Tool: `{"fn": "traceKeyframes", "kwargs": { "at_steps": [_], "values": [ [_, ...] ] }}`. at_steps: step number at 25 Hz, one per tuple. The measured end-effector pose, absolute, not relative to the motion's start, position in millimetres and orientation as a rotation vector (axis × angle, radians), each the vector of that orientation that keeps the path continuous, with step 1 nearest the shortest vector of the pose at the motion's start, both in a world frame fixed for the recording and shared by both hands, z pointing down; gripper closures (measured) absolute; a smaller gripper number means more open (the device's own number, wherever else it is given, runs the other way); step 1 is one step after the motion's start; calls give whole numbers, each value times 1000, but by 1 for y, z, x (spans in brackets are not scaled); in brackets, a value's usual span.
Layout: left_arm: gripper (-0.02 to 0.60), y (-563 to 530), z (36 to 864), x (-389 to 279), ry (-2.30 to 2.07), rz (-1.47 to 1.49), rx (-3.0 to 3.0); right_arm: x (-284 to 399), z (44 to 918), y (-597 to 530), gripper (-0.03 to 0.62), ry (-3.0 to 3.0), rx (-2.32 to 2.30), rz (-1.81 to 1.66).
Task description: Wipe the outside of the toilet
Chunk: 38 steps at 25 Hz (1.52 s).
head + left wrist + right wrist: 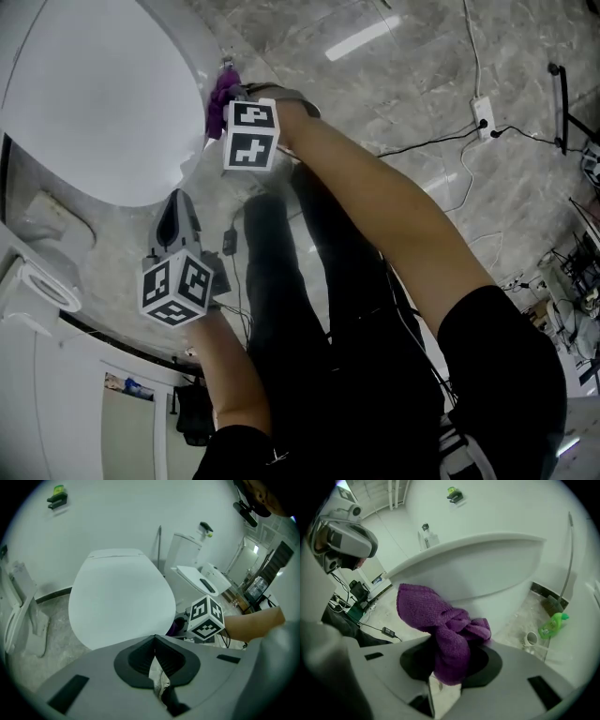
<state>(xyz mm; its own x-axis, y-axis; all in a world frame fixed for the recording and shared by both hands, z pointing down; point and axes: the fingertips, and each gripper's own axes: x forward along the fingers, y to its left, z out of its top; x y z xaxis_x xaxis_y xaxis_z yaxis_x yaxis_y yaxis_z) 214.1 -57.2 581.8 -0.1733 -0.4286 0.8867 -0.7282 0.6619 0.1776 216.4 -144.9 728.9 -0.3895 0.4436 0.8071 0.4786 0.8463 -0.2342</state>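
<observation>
clamping cloth (440,630) in right tongs (446,660), up against toilet (497,583) side below the lid (94,94); hovering left tongs (154,644), clenched empty, over floor (422,84) near the lid's rim.

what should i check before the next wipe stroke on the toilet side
1. Cloth grip: ok. The purple cloth is clamped in the right tool.
2. Cloth on toilet: cannot tell. It sits at the side under the rim, but contact is unclear.
3. Left tool out of the way: ok. It is shut, empty and held clear in front of the lid.
4. Lid down: ok.
5. Floor by the base: not ok. A green bottle and a cup stand close.
</observation>
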Motion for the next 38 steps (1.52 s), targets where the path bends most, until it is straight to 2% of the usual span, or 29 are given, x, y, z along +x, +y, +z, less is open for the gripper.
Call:
{"fn": "traceKeyframes", "kwargs": {
  "at_steps": [8, 20, 28, 38],
  "values": [
    [575, -3, 595, 238, -1800, 281, 833, 238, 729, -79, 473, -2001, -723, -78],
    [575, 90, 592, 258, -1829, 178, 809, 236, 726, -8, 473, -1991, -580, 147],
    [575, 171, 600, 273, -1890, 24, 712, 222, 729, 36, 473, -2042, -342, 407],
    [575, 241, 611, 249, -1934, -58, 689, 185, 723, 78, 473, -2070, -40, 603]
  ]
}}
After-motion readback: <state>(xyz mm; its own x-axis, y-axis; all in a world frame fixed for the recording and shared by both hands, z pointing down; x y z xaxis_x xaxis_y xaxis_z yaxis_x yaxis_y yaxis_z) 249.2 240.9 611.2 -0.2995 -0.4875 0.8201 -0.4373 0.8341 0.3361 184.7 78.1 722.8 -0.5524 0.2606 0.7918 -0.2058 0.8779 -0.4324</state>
